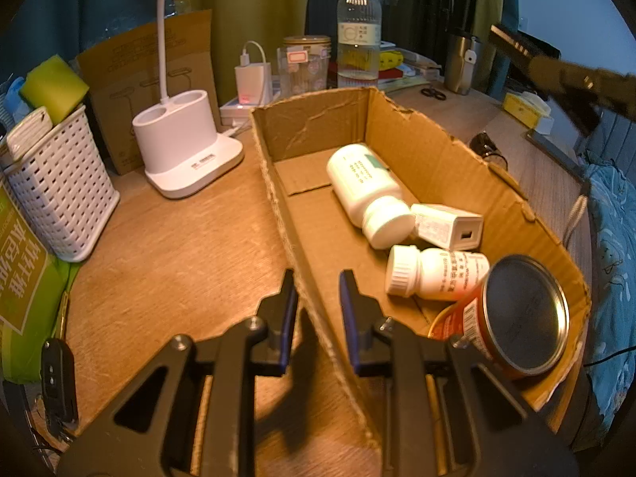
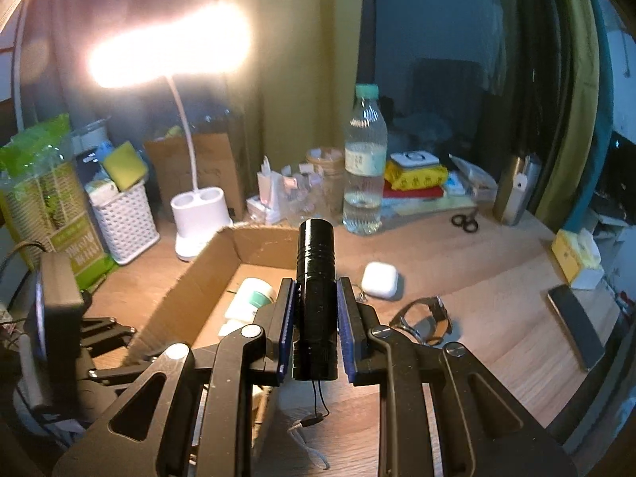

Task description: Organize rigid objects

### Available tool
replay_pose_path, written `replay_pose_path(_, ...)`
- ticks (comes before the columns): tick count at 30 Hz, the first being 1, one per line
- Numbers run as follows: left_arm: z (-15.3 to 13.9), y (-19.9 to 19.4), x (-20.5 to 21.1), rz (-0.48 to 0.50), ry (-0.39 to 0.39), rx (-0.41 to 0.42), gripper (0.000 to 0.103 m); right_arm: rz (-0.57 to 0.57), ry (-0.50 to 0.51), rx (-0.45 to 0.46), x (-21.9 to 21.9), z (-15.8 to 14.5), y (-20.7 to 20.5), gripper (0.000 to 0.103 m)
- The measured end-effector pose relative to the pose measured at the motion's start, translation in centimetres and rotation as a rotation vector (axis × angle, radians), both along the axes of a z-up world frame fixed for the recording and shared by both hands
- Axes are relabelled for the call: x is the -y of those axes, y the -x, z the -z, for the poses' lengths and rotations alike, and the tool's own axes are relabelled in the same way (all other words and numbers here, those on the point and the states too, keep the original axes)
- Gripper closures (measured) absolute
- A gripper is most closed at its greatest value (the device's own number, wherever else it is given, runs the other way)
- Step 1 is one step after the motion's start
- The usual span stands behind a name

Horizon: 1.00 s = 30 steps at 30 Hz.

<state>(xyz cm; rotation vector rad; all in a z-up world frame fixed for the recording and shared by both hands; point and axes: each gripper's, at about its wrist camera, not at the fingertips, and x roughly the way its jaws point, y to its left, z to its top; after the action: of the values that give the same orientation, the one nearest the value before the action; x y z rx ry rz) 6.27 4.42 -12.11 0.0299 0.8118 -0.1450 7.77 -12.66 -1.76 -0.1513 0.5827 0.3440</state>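
A black flashlight (image 2: pixel 316 302) is clamped between the 2 blue pads of the right tool (image 2: pixel 316 318), at the lower centre of the right wrist view, raised above the near end of a cardboard box (image 2: pixel 206 274). It is a ribbed cylinder pointing away from the camera, with a thin cord hanging from its rear end.

In the left wrist view, the left tool (image 1: pixel 318 310) is narrowly parted and straddles the box's left wall (image 1: pixel 286 214) at the lower centre; whether the pads touch the cardboard cannot be told. Inside the box lie 2 white bottles (image 1: pixel 367 194), a white charger (image 1: pixel 447 224) and a red can (image 1: pixel 512 318).
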Motion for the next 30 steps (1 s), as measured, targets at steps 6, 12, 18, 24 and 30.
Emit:
replay_pose_path(6,0.0,0.0,0.0,0.000,0.000,0.000,0.081,-0.037,-0.018,0.044,-0.7,-1.9,1.5,0.081)
replay_pose_path(12,0.0,0.0,0.0,0.000,0.001,0.000,0.081,-0.069,-0.025,0.100,-1.6,-4.0,3.0,0.081)
replay_pose_path(18,0.0,0.0,0.0,0.000,0.000,0.000,0.081,-0.097,-0.033,0.133,-2.4,-5.2,3.9,0.081)
replay_pose_path(24,0.0,0.0,0.0,0.000,0.001,0.000,0.081,-0.116,-0.040,0.128,-3.1,-5.2,3.6,0.081)
replay_pose_path(30,0.0,0.0,0.0,0.000,0.001,-0.001,0.081,-0.134,-0.051,0.101,-3.7,-4.4,2.8,0.081)
